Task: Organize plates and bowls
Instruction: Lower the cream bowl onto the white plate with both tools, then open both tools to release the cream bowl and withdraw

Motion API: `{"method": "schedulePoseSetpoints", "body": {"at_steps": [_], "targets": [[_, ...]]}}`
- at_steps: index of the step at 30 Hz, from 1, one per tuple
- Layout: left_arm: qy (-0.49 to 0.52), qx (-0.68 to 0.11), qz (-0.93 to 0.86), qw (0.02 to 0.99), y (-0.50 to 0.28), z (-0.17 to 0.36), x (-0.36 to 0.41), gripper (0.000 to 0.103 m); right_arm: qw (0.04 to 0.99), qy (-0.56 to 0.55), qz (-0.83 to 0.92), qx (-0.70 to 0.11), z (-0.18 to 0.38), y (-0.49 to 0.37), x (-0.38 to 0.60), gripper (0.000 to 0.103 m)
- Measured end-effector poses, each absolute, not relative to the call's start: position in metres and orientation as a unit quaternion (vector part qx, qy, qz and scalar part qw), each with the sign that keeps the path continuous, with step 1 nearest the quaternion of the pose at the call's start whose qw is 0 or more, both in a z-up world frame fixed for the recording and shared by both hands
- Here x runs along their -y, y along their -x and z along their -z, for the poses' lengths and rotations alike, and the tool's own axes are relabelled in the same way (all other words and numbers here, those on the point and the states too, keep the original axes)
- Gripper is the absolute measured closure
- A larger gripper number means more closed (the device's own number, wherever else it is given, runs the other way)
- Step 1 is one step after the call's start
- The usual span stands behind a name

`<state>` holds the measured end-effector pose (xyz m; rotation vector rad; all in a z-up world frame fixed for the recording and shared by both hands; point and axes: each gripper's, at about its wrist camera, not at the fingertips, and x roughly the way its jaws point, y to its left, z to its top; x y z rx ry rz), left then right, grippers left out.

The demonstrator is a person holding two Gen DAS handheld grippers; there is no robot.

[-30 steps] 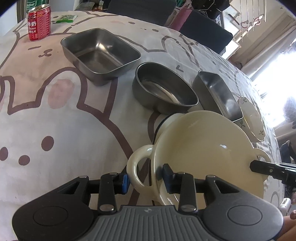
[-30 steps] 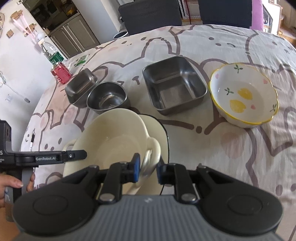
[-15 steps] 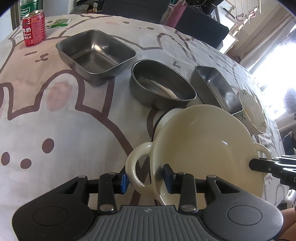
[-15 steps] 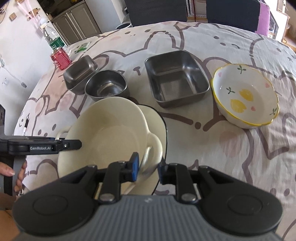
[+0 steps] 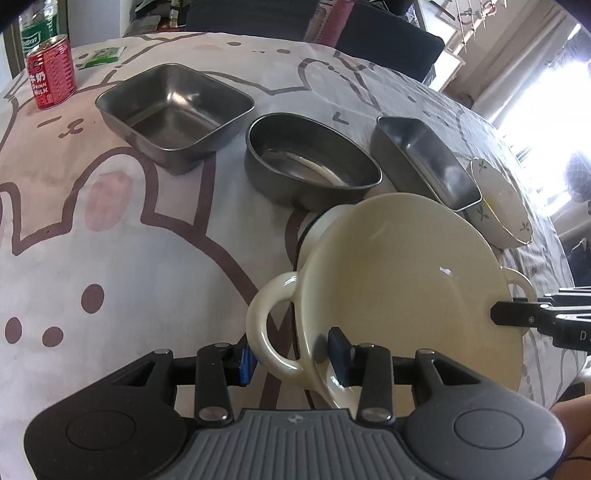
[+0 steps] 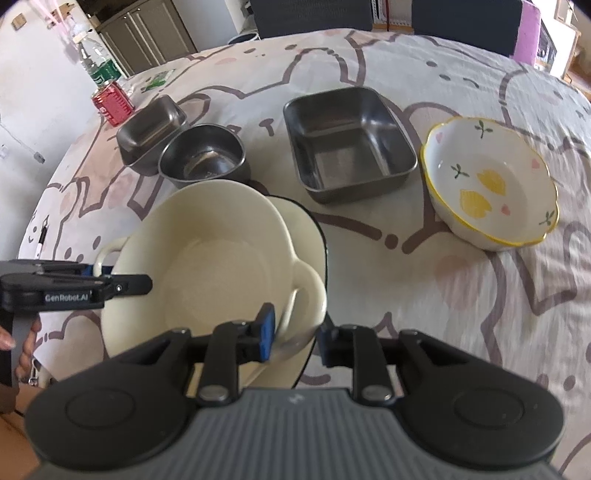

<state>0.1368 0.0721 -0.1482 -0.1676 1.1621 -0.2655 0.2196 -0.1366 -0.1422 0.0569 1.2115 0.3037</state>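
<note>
- Cream bowl [image 6: 207,266] tilted over a white plate [image 6: 306,236] on bench; handles point left-right.
- Left gripper [image 5: 291,360] clenched on one handle, right gripper [image 6: 295,332] on the other.
- Steel containers & floral bowl [image 6: 491,184] empty.

The cream bowl [image 6: 207,266] hides most of the black-rimmed plate [image 6: 310,236] under it. In the left wrist view, the right gripper [image 5: 543,325] is cut by the edge at 3 o'clock, and the bottle [image 5: 35,26] at 11 o'clock.
</note>
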Motion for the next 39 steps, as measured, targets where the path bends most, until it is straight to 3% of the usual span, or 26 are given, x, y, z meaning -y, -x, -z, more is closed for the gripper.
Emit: {"method": "schedulePoseSetpoints", "body": {"at_steps": [7, 17, 21, 24, 29, 33, 37, 39], "targets": [[0.082, -0.55, 0.118, 0.822, -0.137, 0.149, -0.075, 0.051, 0.807, -0.024, -0.137, -0.574, 0.146, -0.222, 0.137, 0.073], [0.075, -0.551, 0.118, 0.823, -0.137, 0.147, -0.075, 0.047, 0.803, -0.014, -0.124, -0.583, 0.151, -0.224, 0.135, 0.069], [0.066, -0.55, 0.114, 0.825, -0.136, 0.147, -0.075, 0.038, 0.806, -0.015, -0.122, -0.579, 0.151, -0.224, 0.136, 0.069], [0.063, -0.549, 0.115, 0.825, -0.136, 0.146, -0.076, 0.03, 0.811, 0.007, -0.118, -0.573, 0.153, -0.222, 0.135, 0.058], [0.061, -0.546, 0.12, 0.827, -0.136, 0.144, -0.075, 0.022, 0.81, 0.006, -0.117, -0.575, 0.154, -0.224, 0.136, 0.057], [0.057, -0.544, 0.129, 0.827, -0.135, 0.143, -0.072, 0.009, 0.809, 0.006, -0.111, -0.577, 0.156, -0.225, 0.136, 0.048], [0.044, -0.539, 0.139, 0.83, -0.133, 0.142, -0.068, 0.004, 0.806, 0.003, -0.113, -0.58, 0.16, -0.225, 0.135, 0.042], [0.04, -0.537, 0.144, 0.83, -0.132, 0.142, -0.067, 0.002, 0.808, -0.002, -0.116, -0.578, 0.16, -0.223, 0.134, 0.034]]}}
